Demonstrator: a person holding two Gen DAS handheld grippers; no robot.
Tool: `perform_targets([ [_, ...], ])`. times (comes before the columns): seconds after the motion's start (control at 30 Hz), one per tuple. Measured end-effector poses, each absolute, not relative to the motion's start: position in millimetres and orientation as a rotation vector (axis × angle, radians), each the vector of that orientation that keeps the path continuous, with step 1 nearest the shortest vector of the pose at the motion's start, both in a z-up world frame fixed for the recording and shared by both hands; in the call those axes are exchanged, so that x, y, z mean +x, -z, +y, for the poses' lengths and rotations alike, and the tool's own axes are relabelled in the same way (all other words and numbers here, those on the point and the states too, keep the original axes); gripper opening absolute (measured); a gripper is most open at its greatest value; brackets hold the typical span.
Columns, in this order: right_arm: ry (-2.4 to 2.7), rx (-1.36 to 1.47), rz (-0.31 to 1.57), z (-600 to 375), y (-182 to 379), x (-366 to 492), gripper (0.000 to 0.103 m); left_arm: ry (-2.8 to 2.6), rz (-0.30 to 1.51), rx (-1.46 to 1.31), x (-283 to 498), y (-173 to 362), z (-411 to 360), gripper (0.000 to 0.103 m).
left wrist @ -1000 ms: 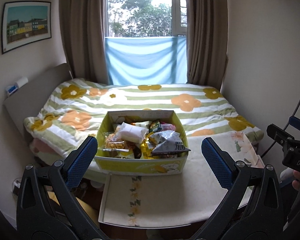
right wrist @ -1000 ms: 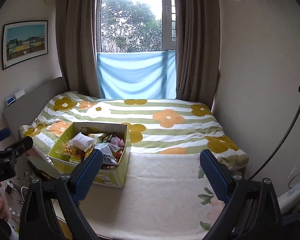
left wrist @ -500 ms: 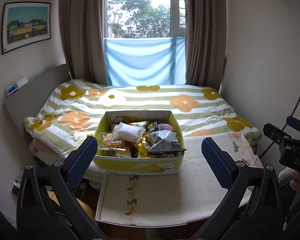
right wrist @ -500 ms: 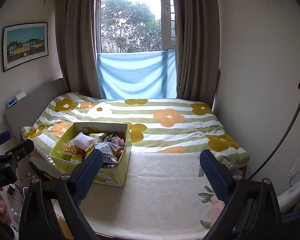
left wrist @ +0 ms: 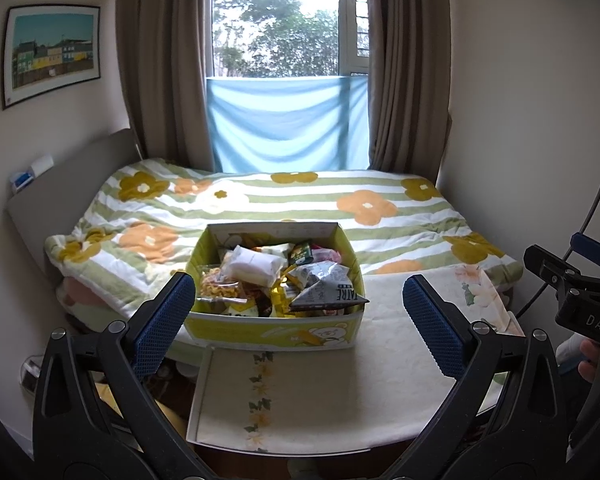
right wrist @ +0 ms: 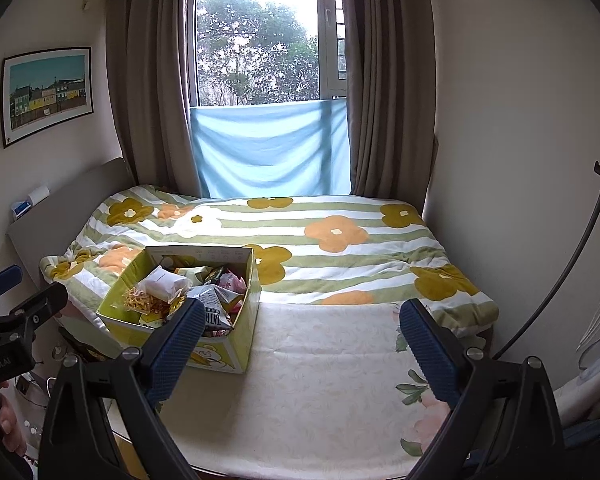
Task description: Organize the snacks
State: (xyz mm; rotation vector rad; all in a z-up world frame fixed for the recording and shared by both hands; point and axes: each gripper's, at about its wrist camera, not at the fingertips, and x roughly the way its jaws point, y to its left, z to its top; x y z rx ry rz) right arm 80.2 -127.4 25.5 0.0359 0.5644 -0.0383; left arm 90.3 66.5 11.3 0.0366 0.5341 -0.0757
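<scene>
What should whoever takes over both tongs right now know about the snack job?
Left tongs: open, empty, facing the box.
Right tongs: open, empty, box off to their left.
Yellow-green cardboard box sits on the cream mat at the bed's near end, heaped with snacks: white wrapped packet and grey triangular bag on top, orange snack bag at its left.
Done: nothing visibly taken out.
Left: all the sorting; the mat right of the box looks free for laying items.

Both wrist views face window across bed (left wrist: 300,208); share snack box (right wrist: 228,344), seemingly near.
</scene>
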Motion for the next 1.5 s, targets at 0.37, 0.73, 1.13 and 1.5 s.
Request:
perform_targets([
  [0.37, 0.043, 0.041, 0.564, -127, -27, 81, 0.097, 0.076, 0.532, 0.039, 93, -13, 62, 0.103],
  [0.73, 0.050, 0.041, 0.567, -126, -28, 85, 0.097, 0.075, 0.532, 0.040, 97, -16, 58, 0.103],
  [1.13, 0.053, 0.044, 0.567, -126, -28, 85, 0.097, 0.058, 0.531, 0.048, 100, -13, 62, 0.103],
  [1.5, 0.049, 0.044, 0.595, -122, -23, 96, 0.097, 0.047, 0.558, 0.054, 113, 1, 66, 0.103],
])
